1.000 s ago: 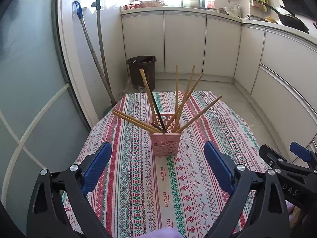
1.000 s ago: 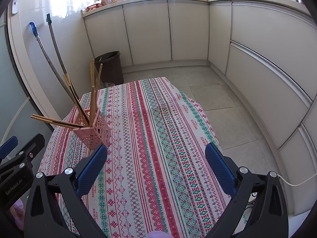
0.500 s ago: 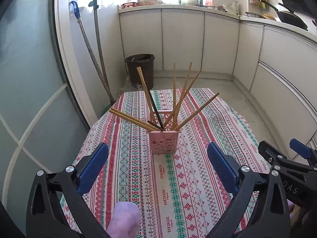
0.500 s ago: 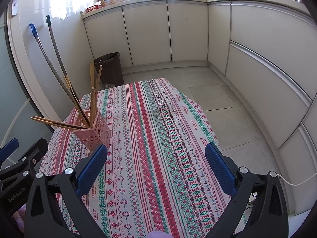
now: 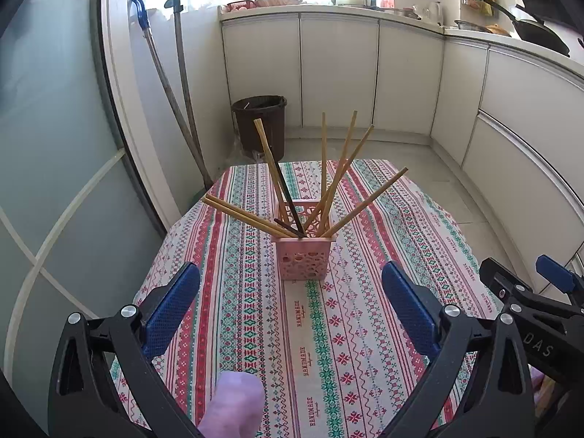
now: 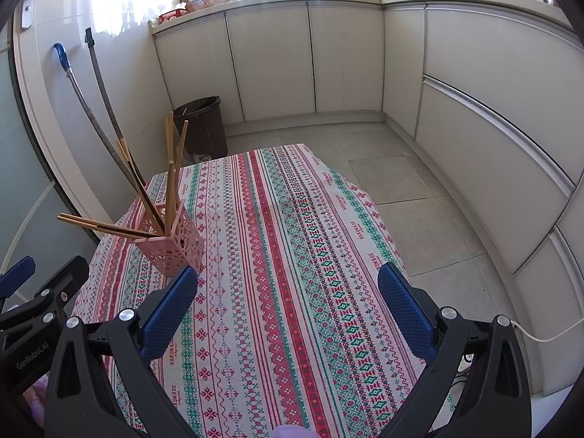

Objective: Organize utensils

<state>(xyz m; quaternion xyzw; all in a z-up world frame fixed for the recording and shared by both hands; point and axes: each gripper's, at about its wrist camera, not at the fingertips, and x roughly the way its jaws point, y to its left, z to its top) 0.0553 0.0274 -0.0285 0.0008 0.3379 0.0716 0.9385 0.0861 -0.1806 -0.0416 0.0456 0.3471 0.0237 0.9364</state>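
Observation:
A pink perforated holder (image 5: 303, 257) stands upright on the striped tablecloth (image 5: 328, 328). Several wooden chopsticks (image 5: 339, 179) and a dark one fan out of it. My left gripper (image 5: 291, 303) is open and empty, held back from the holder, which sits centred ahead of it. In the right wrist view the holder (image 6: 171, 244) stands at the left, just beyond my left blue fingertip. My right gripper (image 6: 288, 306) is open and empty above the cloth (image 6: 292, 255). The right gripper also shows at the right edge of the left wrist view (image 5: 529, 292).
A dark bin (image 5: 260, 124) stands on the floor beyond the table's far end. Two long-handled tools (image 5: 171, 91) lean on the wall at the left. White cabinets (image 6: 474, 109) run along the back and right. A gloved fingertip (image 5: 233, 405) shows at the bottom.
The left gripper has drawn back and tilted slightly; the holder sits a little higher and farther in its view. A gloved fingertip has risen into the bottom of the left view. The right gripper barely moved.

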